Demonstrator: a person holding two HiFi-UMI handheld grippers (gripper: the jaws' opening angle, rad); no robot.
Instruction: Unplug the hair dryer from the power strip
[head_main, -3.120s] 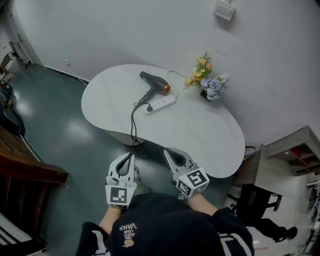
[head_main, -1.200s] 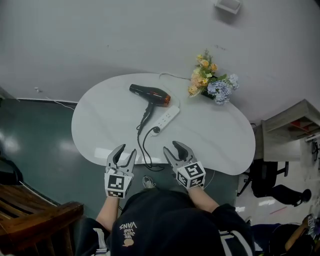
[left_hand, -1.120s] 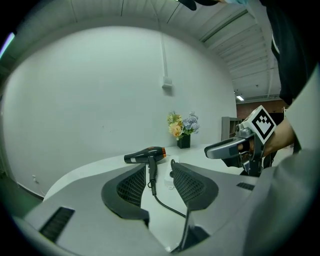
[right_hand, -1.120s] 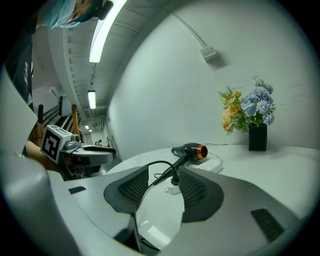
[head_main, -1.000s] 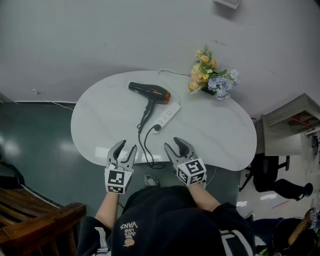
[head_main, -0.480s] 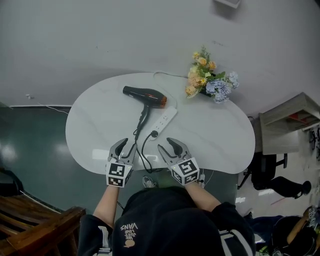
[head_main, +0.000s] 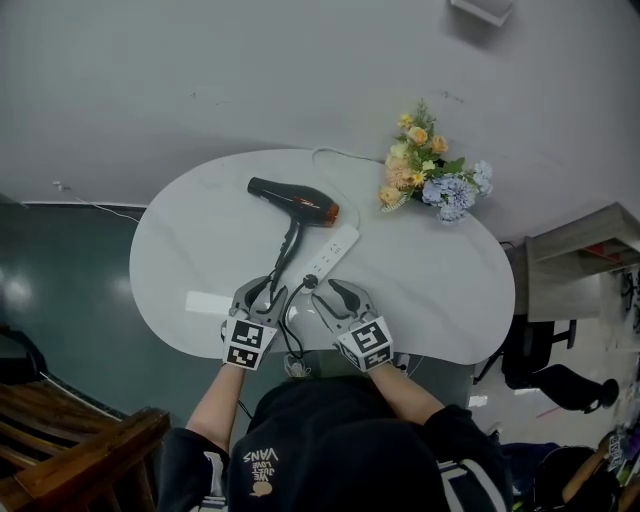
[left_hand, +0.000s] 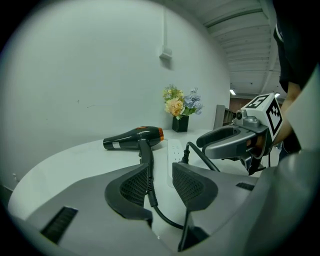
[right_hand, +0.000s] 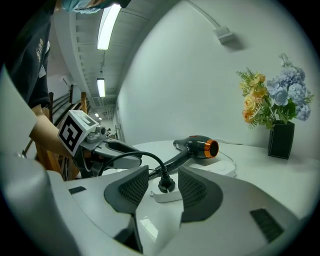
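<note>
A black hair dryer with an orange ring lies on the white oval table. Its black cord curls back to a black plug, which sits in the near end of a white power strip. My left gripper is open over the table's near edge, and the cord runs between its fingers untouched. My right gripper is open just short of the plug, which shows between its fingers, standing on the strip. The dryer lies beyond.
A vase of yellow and blue flowers stands at the table's back right. The strip's white cable runs off the back edge. The cord loops over the near edge by my grippers. A cabinet stands to the right, with dark wooden furniture at bottom left.
Both grippers have moved forward from the table's near edge toward the plug end of the strip. They stay open. The dryer, strip and plug have not moved.
</note>
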